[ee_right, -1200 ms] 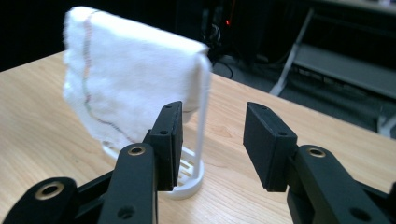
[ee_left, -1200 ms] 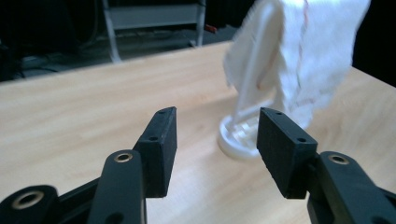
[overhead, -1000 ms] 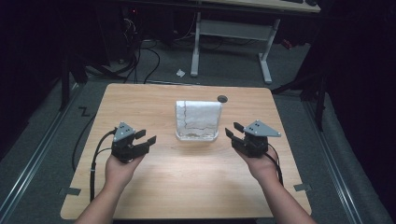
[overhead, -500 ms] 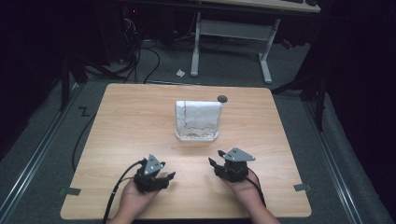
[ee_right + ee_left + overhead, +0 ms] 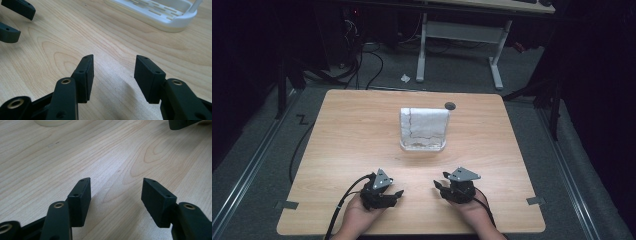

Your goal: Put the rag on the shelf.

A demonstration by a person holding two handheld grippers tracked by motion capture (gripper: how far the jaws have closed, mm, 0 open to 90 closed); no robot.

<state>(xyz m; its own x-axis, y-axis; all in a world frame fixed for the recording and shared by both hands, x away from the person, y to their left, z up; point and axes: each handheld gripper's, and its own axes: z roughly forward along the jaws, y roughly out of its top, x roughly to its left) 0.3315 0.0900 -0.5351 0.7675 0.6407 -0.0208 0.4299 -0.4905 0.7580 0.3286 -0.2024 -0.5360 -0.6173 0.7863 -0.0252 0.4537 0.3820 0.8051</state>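
Black left gripper [image 5: 393, 194], white rack [image 5: 423, 128], pale wood-grain table [image 5: 352, 135].

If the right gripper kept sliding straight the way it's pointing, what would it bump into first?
Probably nothing soon. The right gripper has open jaws and bare wooden table ahead. The white tray lies farther on, right of its line, so it might just miss; depth is unclear.

My table [image 5: 352, 135] is pale wood with a smooth, matt grain of swirling rings. My left gripper [image 5: 115, 195] has matt black plastic jaws, flat-faced, with brass-looking eyelets. My right gripper [image 5: 113, 72] looks the same. At one o'clock from it lies a white rack [image 5: 160, 12] of smooth, faintly glossy plastic; seen from above its walls look translucent.
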